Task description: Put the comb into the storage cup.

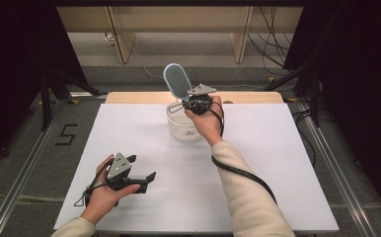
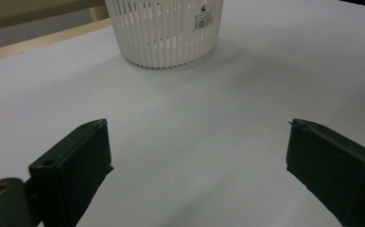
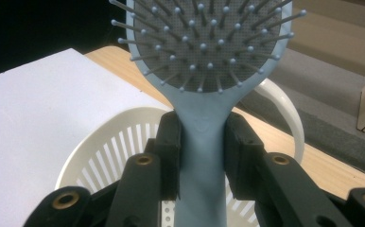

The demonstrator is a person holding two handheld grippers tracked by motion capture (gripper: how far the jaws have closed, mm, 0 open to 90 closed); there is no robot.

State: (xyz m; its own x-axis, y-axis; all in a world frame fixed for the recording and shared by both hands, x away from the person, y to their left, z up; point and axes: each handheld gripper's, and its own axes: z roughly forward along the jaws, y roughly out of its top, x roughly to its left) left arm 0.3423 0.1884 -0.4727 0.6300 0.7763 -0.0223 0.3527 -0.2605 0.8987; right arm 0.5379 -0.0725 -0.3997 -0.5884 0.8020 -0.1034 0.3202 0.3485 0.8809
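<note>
The right gripper (image 1: pixel 187 104) was clamped on the handle of a pale blue hairbrush (image 1: pixel 176 80), its jaws pressing either side of the neck, bristle head upward. It held the brush above a white slatted basket (image 1: pixel 183 129) standing near the far edge of the white table (image 1: pixel 277 163). The left gripper (image 1: pixel 140 170) rested near the table's front left corner, jaws apart and holding nothing.

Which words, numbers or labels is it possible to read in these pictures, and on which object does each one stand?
"5": black mark on the floor, left of the table.
Barcode sticker on the white basket: print too small and blurred to read.
Hairbrush and both grippers: no text visible.
</note>
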